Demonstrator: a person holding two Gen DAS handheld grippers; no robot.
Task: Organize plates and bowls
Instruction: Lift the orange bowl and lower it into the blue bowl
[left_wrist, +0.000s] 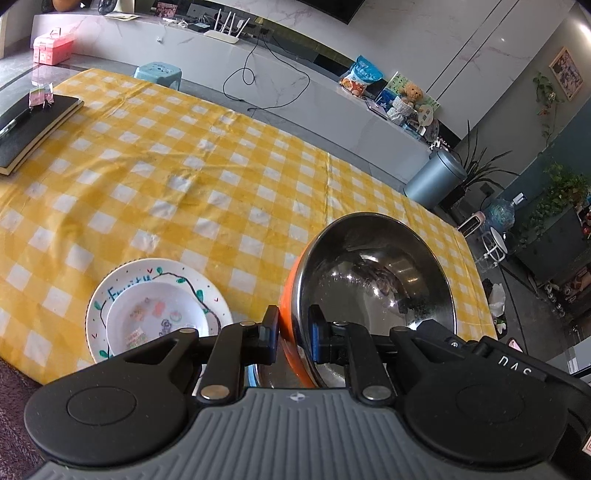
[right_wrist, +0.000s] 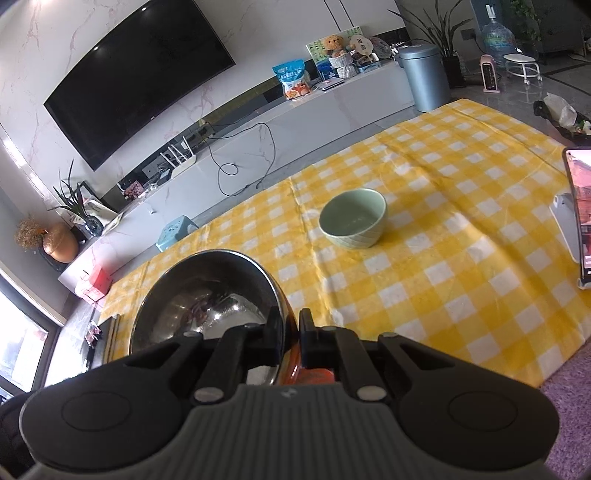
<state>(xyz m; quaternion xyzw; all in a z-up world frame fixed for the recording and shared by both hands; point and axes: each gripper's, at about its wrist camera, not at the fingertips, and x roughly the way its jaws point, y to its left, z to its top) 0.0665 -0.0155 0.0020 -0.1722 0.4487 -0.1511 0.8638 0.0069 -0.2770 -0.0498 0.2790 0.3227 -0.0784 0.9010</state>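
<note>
Steel-lined orange bowl (left_wrist: 373, 288) is hanging above the bench (left_wrist: 221, 166), both hand-held grippers (left_wrist: 293, 332) (right_wrist: 291, 332) pinching its rim; I'm judging plates (left_wrist: 155, 314) stacked, green bowl (right_wrist: 352, 218) waiting.

Two bowls (left_wrist: 373, 280) (right_wrist: 352, 218), apparently two plates (left_wrist: 147, 288).

Marble wall (right_wrist: 44, 55), wall television (right_wrist: 140, 74); grey floor (left_wrist: 280, 88)
</note>
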